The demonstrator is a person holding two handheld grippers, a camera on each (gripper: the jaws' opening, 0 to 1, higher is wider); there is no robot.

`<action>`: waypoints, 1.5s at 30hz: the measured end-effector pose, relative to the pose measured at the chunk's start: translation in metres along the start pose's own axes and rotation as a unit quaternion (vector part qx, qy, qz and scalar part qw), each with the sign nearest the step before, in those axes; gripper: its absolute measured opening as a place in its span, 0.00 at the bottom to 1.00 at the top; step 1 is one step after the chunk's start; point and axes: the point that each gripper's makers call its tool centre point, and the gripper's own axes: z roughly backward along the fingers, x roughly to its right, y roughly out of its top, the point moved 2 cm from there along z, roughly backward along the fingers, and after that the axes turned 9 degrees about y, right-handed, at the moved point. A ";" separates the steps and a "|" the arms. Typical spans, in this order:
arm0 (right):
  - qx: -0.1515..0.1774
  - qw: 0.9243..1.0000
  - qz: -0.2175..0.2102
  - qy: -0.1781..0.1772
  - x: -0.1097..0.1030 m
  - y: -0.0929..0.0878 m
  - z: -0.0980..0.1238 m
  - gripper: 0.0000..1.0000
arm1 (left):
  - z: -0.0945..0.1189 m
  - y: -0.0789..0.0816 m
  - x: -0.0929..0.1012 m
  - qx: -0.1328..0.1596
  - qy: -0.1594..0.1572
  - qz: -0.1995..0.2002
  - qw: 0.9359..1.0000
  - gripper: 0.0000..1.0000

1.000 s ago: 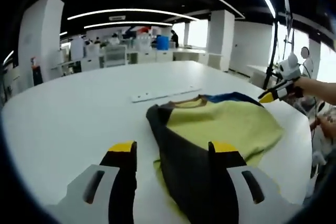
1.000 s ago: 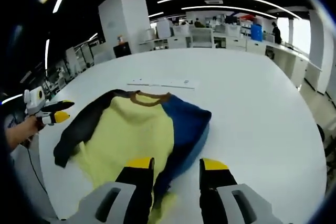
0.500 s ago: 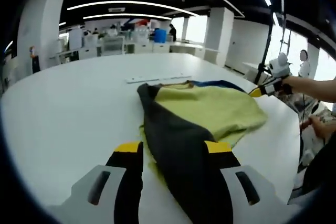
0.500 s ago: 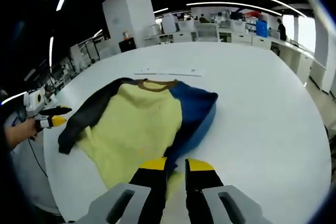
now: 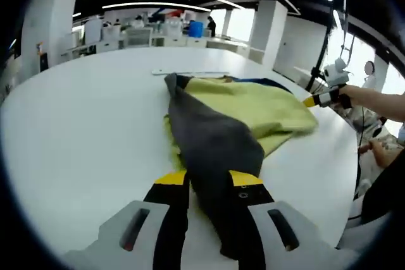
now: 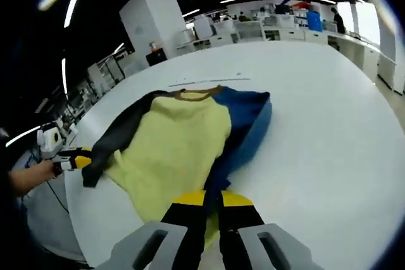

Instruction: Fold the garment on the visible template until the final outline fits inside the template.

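- L gripper [image 5: 209,180]: jaws narrow, dark sleeve [image 5: 218,147] of the garment [image 5: 253,109] running between the yellow tips; looks pinched at the cuff end.
- R gripper [image 6: 212,199]: jaws nearly together, clamped on the hem where yellow body meets blue sleeve [image 6: 247,121].
- Garment lies on the white table [image 5: 76,118], collar away from both grippers, dark sleeve along one side, blue sleeve already folded in on the other.
- Beyond the collar: a thin white strip [image 6: 209,81] on the table, prob. the template edge; can't tell its full outline.
- Judgement: both grips are on; step is carrying sleeve/hem toward the collar. To do it well: lift just enough to clear the cloth, move both hands at the same pace, keep the fold line straight, lay flat before letting go so nothing bunches or spills past the outline.
- Far: office desks, pillars, ceiling lights.
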 end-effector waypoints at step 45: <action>0.027 0.993 0.052 -0.099 0.040 0.044 0.070 0.00 | 0.038 0.060 -0.038 0.077 0.077 0.045 0.993 0.00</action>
